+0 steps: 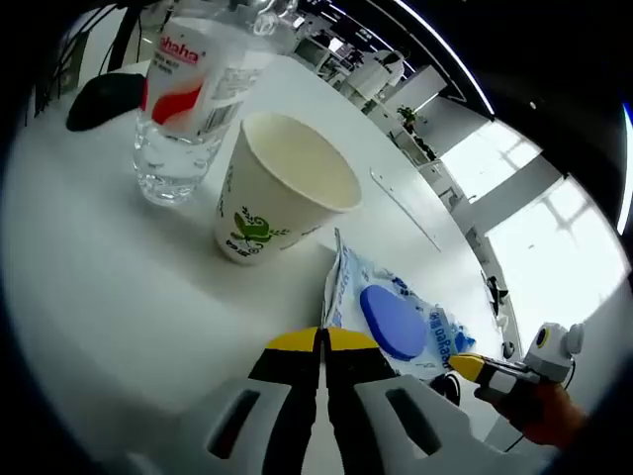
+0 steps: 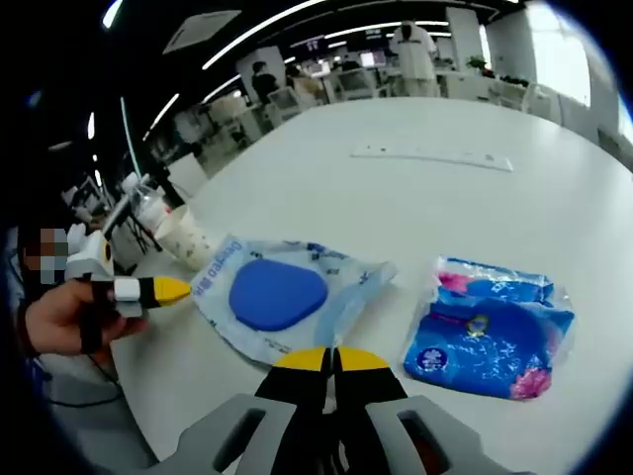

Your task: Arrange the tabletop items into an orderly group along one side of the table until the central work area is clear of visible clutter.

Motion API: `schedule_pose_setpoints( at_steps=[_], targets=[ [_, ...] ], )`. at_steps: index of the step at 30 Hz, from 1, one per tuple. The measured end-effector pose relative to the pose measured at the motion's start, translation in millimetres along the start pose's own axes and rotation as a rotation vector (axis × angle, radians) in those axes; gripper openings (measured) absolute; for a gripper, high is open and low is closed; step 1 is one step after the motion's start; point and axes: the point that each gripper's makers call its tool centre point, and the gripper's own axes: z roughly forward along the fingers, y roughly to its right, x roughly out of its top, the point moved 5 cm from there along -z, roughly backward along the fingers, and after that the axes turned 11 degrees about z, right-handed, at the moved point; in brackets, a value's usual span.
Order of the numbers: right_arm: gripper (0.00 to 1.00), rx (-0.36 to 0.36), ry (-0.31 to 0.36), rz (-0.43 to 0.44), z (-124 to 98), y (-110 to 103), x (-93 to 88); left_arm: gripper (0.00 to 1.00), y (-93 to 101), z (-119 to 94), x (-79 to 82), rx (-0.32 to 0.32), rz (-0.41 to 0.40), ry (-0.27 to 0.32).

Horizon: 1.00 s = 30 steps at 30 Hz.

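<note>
— White table [image 1: 89, 287] all round us. What do we have in the left gripper view?

— Our left hand-held gripper [image 1: 322, 341], yellow tips pressed together, pinching nothing. Just ahead of it stands a paper cup [image 1: 277, 188] with a green leaf print, upright, and beside that a clear plastic bottle [image 1: 188, 99] with a red label. A clear wet-wipe pack [image 1: 396, 317] with a blue lid lies flat to the right of the tips.

— And in the right gripper view?

— Our right hand-held gripper [image 2: 332, 358], also pressed together and empty, its tips at the near edge of that same pack. A blue tissue packet [image 2: 490, 332] lies to the right, apart from it.
</note>
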Motion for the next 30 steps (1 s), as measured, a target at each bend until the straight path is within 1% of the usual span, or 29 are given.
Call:
schedule_pose_setpoints(
  at_steps=[2, 5, 8, 14, 16, 18, 21, 24, 25, 26, 27, 29, 30],
  targets=[
    [0.0, 0.002, -0.001, 0.003, 4.8, -2.4, 1.1, 0.0, -1.9, -0.5, 3.2, 0.012, -0.003, 0.007],
    [0.0, 0.009, 0.004, 0.004, 9.7, -6.8, 7.5, 0.0, -6.7, -1.7, 6.5, 0.025, -0.038, 0.022],
    [0.0, 0.013, 0.011, 0.005, 13.5, -8.7, 12.1, 0.0, -8.6, -2.4, 6.8, 0.035, -0.043, 0.019],
    [0.0, 0.009, -0.004, 0.012, 18.2, -6.4, 7.7, 0.0, -11.0, -2.9, 7.3, 0.036, -0.041, 0.014],
    [0.0, 0.008, -0.007, 0.022, 18.5, -4.8, 6.0, 0.0, -12.4, -1.9, 6.1, 0.032, -0.043, 0.0],
    [0.02, 0.006, 0.002, 0.04, 18.5, -2.4, 5.6, 0.0, -12.5, -2.1, 5.2, 0.027, -0.039, -0.008],
    [0.03, -0.002, 0.009, 0.032, 15.1, -0.9, 5.8, 0.0, -11.6, -4.3, 4.6, 0.014, -0.028, -0.017],
    [0.04, 0.001, 0.023, 0.033, 7.7, -0.6, 5.7, 0.07, -11.7, -11.6, 0.0, 0.011, 0.009, -0.048],
    [0.05, -0.003, 0.03, 0.031, 4.8, 1.2, 5.5, 0.08, -12.1, -16.0, -2.1, 0.006, 0.05, -0.058],
    [0.06, -0.004, 0.034, 0.033, 2.7, 2.0, 5.3, 0.07, -12.7, -18.2, -3.0, 0.002, 0.068, -0.06],
    [0.07, -0.005, 0.038, 0.035, -0.2, 2.3, 4.7, 0.07, -14.4, -22.5, -6.0, 0.001, 0.106, -0.076],
    [0.07, -0.011, 0.05, 0.03, -6.9, 4.2, 2.6, 0.07, -16.8, -29.0, -10.6, 0.004, 0.141, -0.097],
    [0.07, -0.012, 0.052, 0.029, -10.6, 5.4, 0.5, 0.07, -17.9, -33.3, -11.9, 0.002, 0.157, -0.097]
  ],
)
